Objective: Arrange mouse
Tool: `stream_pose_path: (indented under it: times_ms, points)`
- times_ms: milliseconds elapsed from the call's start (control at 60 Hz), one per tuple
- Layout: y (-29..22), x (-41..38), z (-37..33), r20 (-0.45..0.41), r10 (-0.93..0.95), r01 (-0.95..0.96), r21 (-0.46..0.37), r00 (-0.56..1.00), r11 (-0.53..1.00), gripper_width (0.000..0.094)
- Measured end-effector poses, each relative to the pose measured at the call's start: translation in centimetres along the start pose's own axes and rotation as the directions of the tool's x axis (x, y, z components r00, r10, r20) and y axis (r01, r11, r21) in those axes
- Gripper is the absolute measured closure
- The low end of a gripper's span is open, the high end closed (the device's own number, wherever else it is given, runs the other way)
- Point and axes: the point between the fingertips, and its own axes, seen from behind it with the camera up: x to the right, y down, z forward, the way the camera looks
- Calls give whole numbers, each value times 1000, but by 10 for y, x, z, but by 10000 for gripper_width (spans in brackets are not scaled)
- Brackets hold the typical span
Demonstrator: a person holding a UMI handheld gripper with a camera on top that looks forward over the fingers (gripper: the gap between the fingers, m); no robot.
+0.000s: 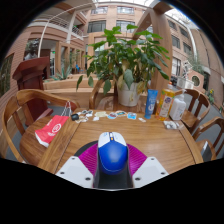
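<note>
Outdoor courtyard, ringed by tall multi-storey brick-coloured building with many windows.

Below that, large rectangular wooden table with a warm brown top, flanked by curved wooden chairs at left and right.

At the table's far edge, white pot holding a big leafy green plant, leaves spreading wide above the rim. Just right of the pot, upright blue carton; contents not visible. Farther right, small glass jar; contents impossible to make out.

On the table's left part, flat red packet lying near the edge. Along the far side, in front of the pot, scattered row of small cards and packets, too small to identify.

Nearest, two-finger gripper with white fingers and magenta pads, closed onto the sides of a rounded blue computer mouse. Mouse sitting squarely between the fingers, at the near edge of the table, a pad pressing on each flank.
</note>
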Motion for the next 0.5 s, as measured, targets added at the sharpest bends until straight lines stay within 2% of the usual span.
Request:
stream_pose_path:
  times_ms: [67, 200, 233, 300, 400, 500]
  points:
    - [32, -13, 11, 8, -12, 13, -71, 1000, 997, 537]
    - [80, -30, 22, 23, -8, 11, -149, 1000, 989, 456]
    - [77, -29, 22, 14, -3, 5, -124, 1000, 992, 435]
    - [78, -25, 18, 4, -6, 6, -143, 1000, 990, 369]
    - [66, -28, 0, 9, 1, 0, -121, 1000, 993, 65]
    - [43, -23, -34, -14, -5, 3, -87, 1000, 996, 79]
